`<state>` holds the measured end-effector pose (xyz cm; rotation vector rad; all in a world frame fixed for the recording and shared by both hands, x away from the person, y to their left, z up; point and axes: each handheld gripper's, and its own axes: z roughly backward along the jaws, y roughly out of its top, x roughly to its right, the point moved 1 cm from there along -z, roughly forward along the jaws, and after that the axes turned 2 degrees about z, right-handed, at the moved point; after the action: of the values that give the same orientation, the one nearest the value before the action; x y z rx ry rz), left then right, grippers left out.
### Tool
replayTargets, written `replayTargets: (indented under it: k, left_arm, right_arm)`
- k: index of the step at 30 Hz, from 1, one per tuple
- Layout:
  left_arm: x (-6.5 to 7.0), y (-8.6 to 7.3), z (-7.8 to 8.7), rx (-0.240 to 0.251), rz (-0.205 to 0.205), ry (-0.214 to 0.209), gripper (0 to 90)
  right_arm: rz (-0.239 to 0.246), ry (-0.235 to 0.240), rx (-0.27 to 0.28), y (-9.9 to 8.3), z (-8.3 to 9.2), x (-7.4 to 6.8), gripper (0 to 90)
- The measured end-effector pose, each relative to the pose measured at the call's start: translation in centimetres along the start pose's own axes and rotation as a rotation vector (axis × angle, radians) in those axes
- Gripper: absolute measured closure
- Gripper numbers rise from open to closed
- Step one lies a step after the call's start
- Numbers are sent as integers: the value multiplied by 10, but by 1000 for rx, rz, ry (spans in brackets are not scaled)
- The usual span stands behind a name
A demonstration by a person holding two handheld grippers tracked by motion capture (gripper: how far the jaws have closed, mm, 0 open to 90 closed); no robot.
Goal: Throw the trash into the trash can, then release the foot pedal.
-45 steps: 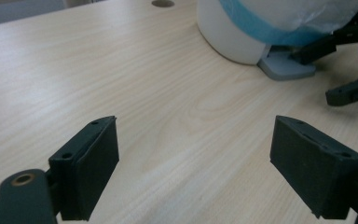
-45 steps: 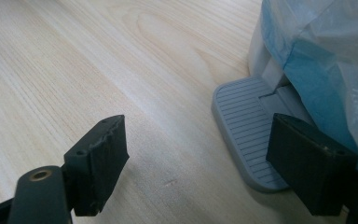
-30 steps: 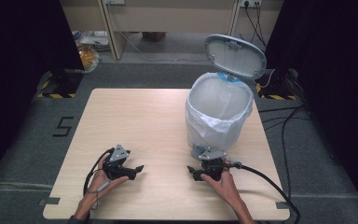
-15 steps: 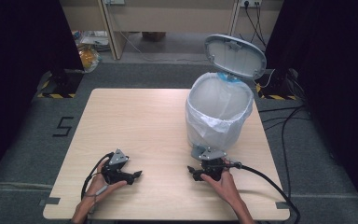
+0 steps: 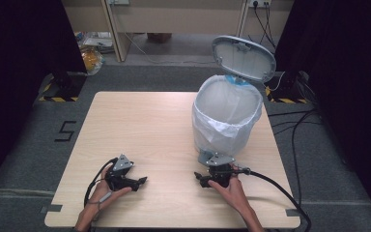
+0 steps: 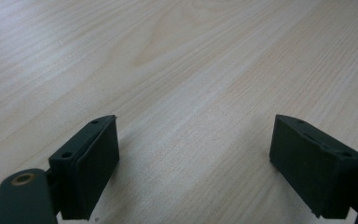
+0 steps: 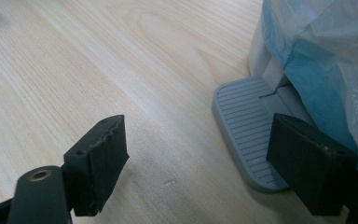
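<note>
Left gripper [image 5: 139, 181]: I hold it low over the table's [image 5: 149, 125] near edge, jaws spread wide, bare wood between them.
Right gripper [image 7: 196, 165]: I see its 2 jaws parted with nothing between them; one jaw sits over the pedal's near edge, whether touching I cannot tell.
Pedal [image 7: 242, 126]: grey, ribbed, flat on the table at the bin's foot.
Bin [image 5: 227, 121]: upright on the table's right half, white bag lining it.
Lid [image 5: 244, 57]: raised, tilted back behind the bin.
</note>
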<state>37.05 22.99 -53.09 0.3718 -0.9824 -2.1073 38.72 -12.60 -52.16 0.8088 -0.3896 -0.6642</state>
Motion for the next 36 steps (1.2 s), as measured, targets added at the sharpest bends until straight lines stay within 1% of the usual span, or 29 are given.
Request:
replayTargets:
  k: [22, 33, 36]
  left_arm:
    - [0, 0, 0, 1, 1, 1, 151]
    - [0, 0, 0, 1, 1, 2, 151]
    - [0, 0, 0, 1, 1, 3, 152]
  right_arm:
    - [-3, 7, -1, 1, 0, 1, 199]
    - [-15, 1, 7, 1, 2, 0, 194]
    - [-19, 8, 12, 2, 3, 1, 194]
